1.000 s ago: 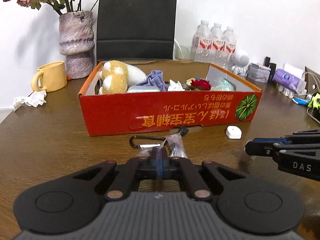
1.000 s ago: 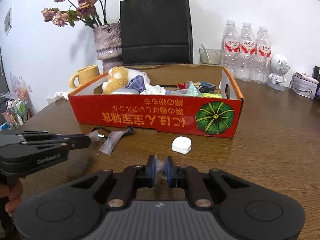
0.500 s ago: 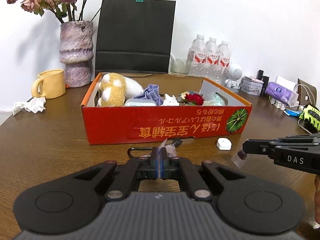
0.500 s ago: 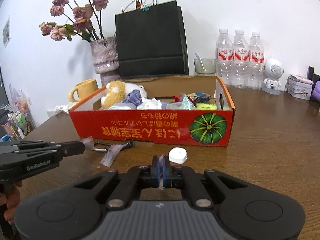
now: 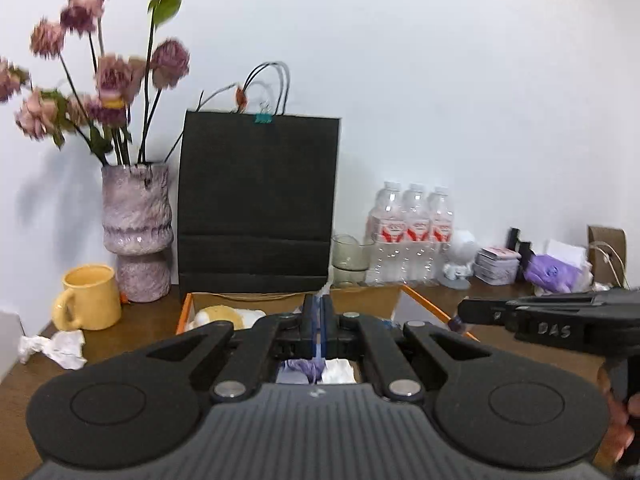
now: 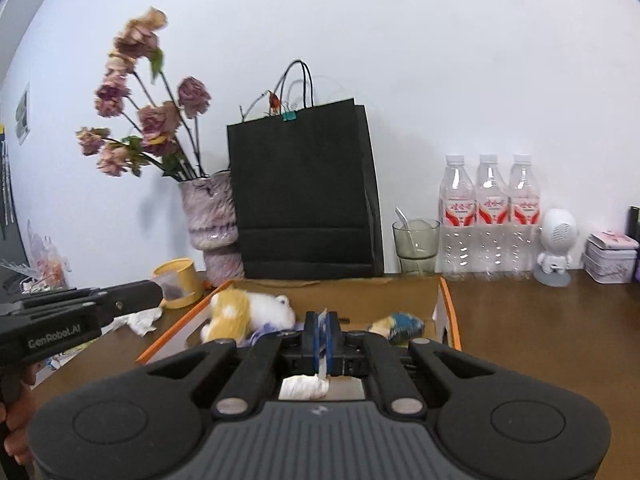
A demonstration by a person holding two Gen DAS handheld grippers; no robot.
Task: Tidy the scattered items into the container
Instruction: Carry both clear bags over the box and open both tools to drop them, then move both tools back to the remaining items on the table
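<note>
Here we find the left gripper [image 5: 319,312] clenched, its blue pads pinching a thin clear plastic scrap [image 5: 325,290] whose tip pokes up just above the fingers. The right gripper [image 6: 321,330] is likewise clenched on a second clear plastic sliver [image 6: 322,367] — an edge of it hangs below the pads. Both grippers sit above the orange cardboard box [image 6: 451,312]; seen from the left wrist, the right gripper comes in from the right, over the box's right wall, with something small and dark at its tip that we cannot identify. From the right wrist view the left gripper enters from the left, carrying a clear packet [image 6: 170,284] at its tip.

Inside the box: a yellow-and-white plush toy [image 6: 244,312] at the far left, a blue-and-yellow item [image 6: 398,324] at the far right, a crumpled white tissue [image 6: 304,387] and a purple cloth [image 5: 300,368] nearer to us, both partly hidden by the gripper bodies.

Beyond the box, against the wall — a black paper bag [image 5: 258,204], a mottled vase [image 5: 136,232] with dried flowers to its left, and a yellow mug [image 5: 90,298] left of that. A crumpled paper [image 5: 56,348] lies on the wooden table [image 6: 540,320] near the mug. To the right of the bag stand a glass cup [image 6: 415,244], three water bottles [image 6: 488,216] and a small white robot figure [image 6: 556,244].
</note>
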